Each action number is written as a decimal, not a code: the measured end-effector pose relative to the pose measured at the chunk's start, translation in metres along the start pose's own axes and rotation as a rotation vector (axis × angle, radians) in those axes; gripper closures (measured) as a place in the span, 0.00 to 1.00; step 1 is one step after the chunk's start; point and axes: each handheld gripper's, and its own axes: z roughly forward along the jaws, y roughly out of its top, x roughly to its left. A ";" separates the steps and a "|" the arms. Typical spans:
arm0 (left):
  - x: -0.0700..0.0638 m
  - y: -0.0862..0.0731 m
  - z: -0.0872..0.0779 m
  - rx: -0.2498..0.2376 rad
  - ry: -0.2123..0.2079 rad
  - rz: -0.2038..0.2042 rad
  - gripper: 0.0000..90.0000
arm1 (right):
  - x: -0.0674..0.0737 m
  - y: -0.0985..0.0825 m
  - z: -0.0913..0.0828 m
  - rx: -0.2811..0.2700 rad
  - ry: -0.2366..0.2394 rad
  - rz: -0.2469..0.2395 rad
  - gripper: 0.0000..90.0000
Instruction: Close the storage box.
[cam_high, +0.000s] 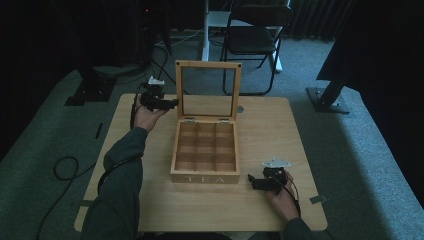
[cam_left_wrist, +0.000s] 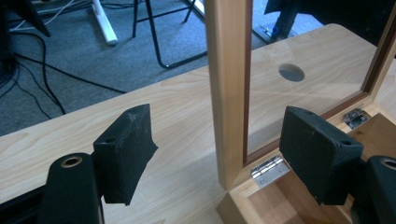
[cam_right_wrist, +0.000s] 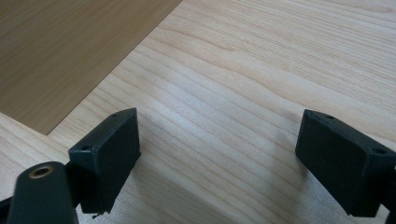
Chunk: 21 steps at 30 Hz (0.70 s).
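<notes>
The high view shows one tea box (cam_high: 205, 150) mid-tabletop (cam_high: 280, 135) with nine compartments. The left gripper (cam_left_wrist: 219, 154) view shows two hinges (cam_left_wrist: 267, 170), its jaws apart astride the upright lid (cam_left_wrist: 231, 84). The right gripper (cam_right_wrist: 217, 158), jaws apart, holds nothing.

Left gripper (cam_left_wrist: 217, 158) jaws spread either side of upright lid frame (cam_left_wrist: 229, 88), hinge (cam_left_wrist: 267, 170) below, table (cam_left_wrist: 177, 107) beyond

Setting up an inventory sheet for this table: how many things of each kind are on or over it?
Wooden tea box, lid raised: 1
Compartments in it: 9
Grippers: 2, left gripper and right gripper
Total: 3 things, the compartments aside.
</notes>
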 end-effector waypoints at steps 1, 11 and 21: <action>-0.001 0.001 0.001 0.001 -0.003 0.005 0.30 | 0.000 0.000 0.000 0.000 0.000 0.000 0.15; -0.006 0.017 0.012 -0.011 -0.014 0.002 0.38 | 0.000 0.000 0.000 0.000 0.000 0.000 0.15; -0.006 0.028 0.019 -0.019 -0.032 -0.021 0.37 | 0.000 0.000 0.000 0.000 0.001 0.000 0.15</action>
